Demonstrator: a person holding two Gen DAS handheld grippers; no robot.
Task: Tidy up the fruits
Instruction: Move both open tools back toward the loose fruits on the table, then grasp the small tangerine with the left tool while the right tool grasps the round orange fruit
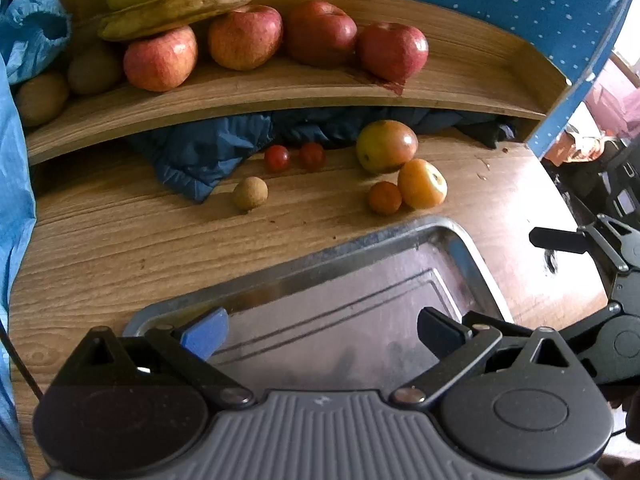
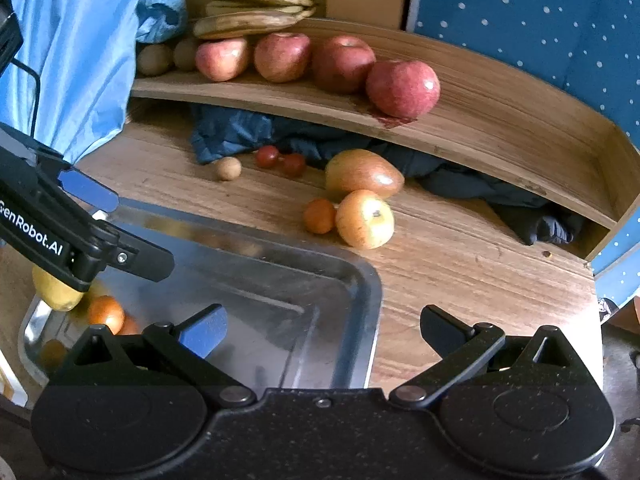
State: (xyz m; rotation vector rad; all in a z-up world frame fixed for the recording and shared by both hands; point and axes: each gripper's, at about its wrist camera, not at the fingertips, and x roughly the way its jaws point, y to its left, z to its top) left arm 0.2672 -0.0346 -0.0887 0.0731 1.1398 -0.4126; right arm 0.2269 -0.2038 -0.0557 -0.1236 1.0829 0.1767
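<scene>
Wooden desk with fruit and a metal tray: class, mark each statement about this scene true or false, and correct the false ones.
1. Four red apples sit on the curved wooden shelf. True.
2. The rectangular metal tray holds no fruit. False: a small orange fruit lies in it.
3. Both hand-held grippers, left and right, are open. True.
4. The two small red cherry tomatoes lie on the shelf. False: they lie on the desk below it.

Wooden desk [image 1: 120, 248], raised wooden shelf [image 1: 460, 80], blue dotted wall [image 2: 540, 12]

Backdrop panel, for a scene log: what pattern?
Blue with white dots, clearest in the right wrist view.
</scene>
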